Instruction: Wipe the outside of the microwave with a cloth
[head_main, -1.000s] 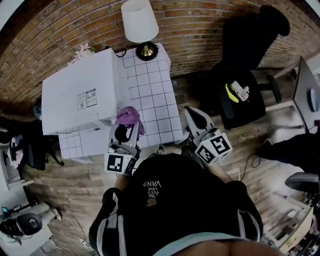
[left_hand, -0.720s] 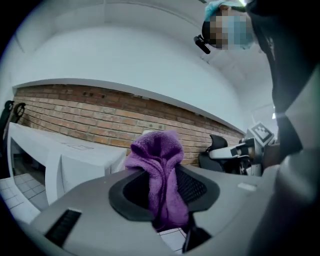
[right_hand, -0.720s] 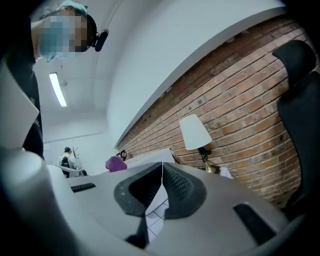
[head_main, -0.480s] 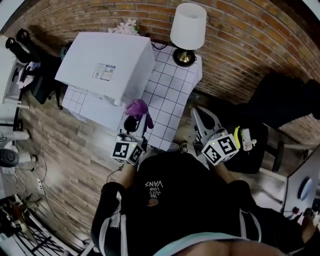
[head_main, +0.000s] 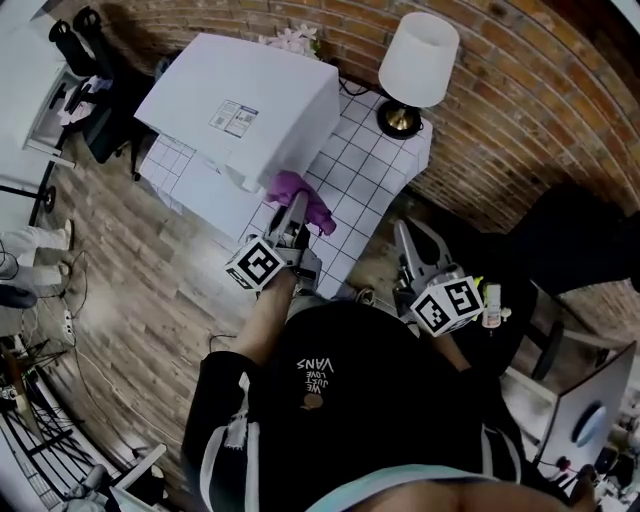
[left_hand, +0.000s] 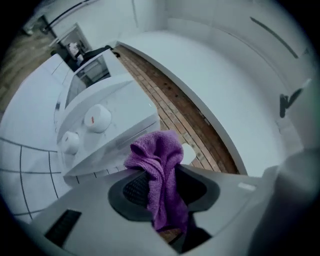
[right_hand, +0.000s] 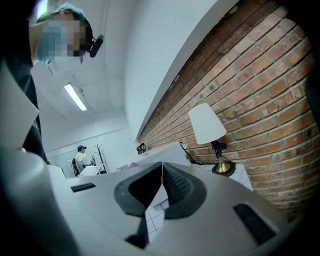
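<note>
A white microwave (head_main: 240, 108) stands on a table with a white checked cloth (head_main: 345, 205). In the left gripper view its front shows two round knobs (left_hand: 97, 118). My left gripper (head_main: 297, 217) is shut on a purple cloth (head_main: 297, 190), which bunches above the jaws (left_hand: 159, 165) close to the microwave's lower front corner. I cannot tell whether the cloth touches it. My right gripper (head_main: 408, 245) is shut with nothing in it, held off the table's near right edge, away from the microwave.
A lamp with a white shade (head_main: 417, 60) and brass base stands at the table's back right by the brick wall (head_main: 520, 100). A dark chair (head_main: 575, 250) is to the right. Wooden floor (head_main: 130, 290) lies left of the table. A person (right_hand: 80, 156) stands far off.
The head view has swung, so the microwave and table sit higher and more tilted. My left gripper has reached forward with the purple cloth toward the microwave's front corner. The right gripper stays low.
</note>
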